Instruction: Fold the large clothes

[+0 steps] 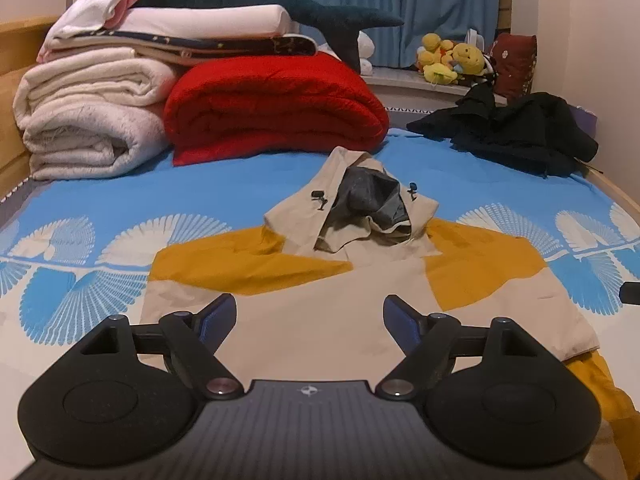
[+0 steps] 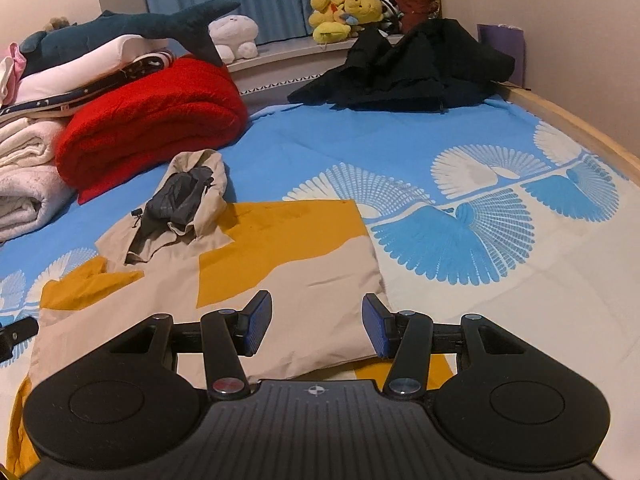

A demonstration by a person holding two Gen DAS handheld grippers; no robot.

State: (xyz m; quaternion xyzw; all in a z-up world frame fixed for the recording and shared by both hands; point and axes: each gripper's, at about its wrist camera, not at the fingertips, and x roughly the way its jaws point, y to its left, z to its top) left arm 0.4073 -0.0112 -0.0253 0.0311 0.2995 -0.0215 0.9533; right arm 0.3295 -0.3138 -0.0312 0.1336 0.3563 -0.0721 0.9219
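Note:
A beige and mustard-yellow hooded jacket (image 1: 320, 312) lies flat on the blue patterned bedsheet (image 1: 224, 192), sides folded inward, its hood (image 1: 352, 204) with grey lining pointing away from me. My left gripper (image 1: 310, 314) is open and empty, hovering just above the jacket's lower middle. In the right wrist view the jacket (image 2: 260, 264) fills the lower left and its hood (image 2: 188, 196) lies toward the red blanket. My right gripper (image 2: 316, 328) is open and empty over the jacket's near right corner. A mustard part shows under the folded edge.
A folded red blanket (image 1: 276, 108) and stacked white blankets (image 1: 88, 120) with a plush shark (image 1: 260, 0) stand behind the hood. A black garment heap (image 1: 516, 128) lies at the far right. Plush toys (image 1: 452, 60) sit on the sill. A wooden bed edge (image 2: 580, 128) runs along the right.

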